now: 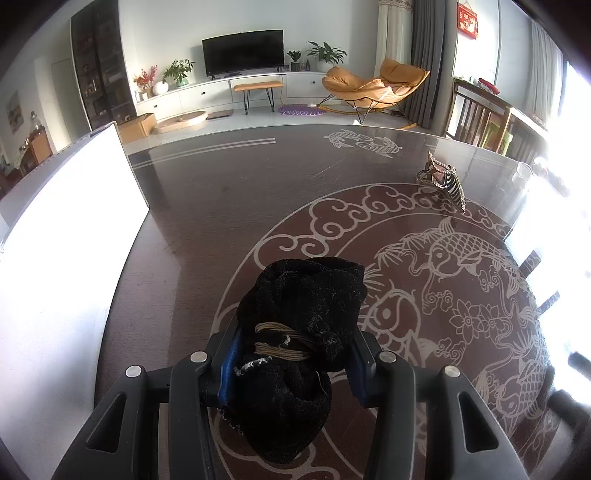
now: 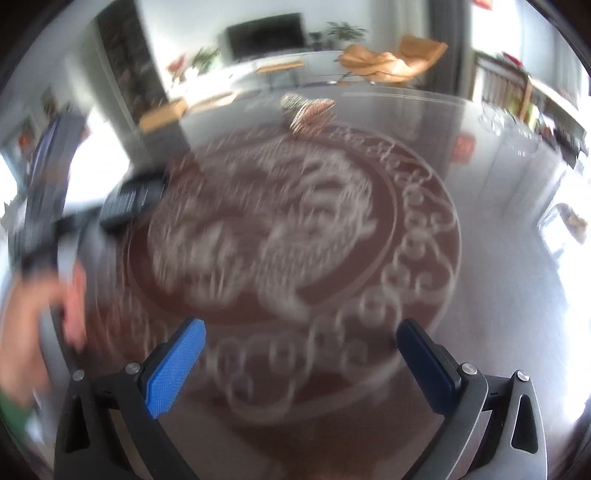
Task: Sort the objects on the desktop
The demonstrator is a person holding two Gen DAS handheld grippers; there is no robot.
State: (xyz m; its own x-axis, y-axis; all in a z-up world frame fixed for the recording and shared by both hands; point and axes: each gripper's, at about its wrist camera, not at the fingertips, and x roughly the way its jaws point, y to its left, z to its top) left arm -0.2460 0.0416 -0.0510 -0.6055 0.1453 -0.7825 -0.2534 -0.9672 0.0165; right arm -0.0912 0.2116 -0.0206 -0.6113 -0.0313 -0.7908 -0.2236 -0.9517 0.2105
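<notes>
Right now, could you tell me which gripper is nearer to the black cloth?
Left. The left gripper is shut on the black cloth, holding it between its fingers. The right gripper is open and holds nothing; no cloth shows in its blurred view.

Both wrist views look forward low over the carp-patterned table (image 1: pixel 424 229), sharing the television wall (image 2: pixel 192 22).

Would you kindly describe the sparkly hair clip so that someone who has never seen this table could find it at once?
Start at the round fish medallion etched into the dark glass table. Follow its cloud-scroll border to the far right edge: the hair clip sits there, alone. It is a striped claw clip edged with rhinestones, unlike the fuzzy black scrunchie clamped in the left gripper.
</notes>
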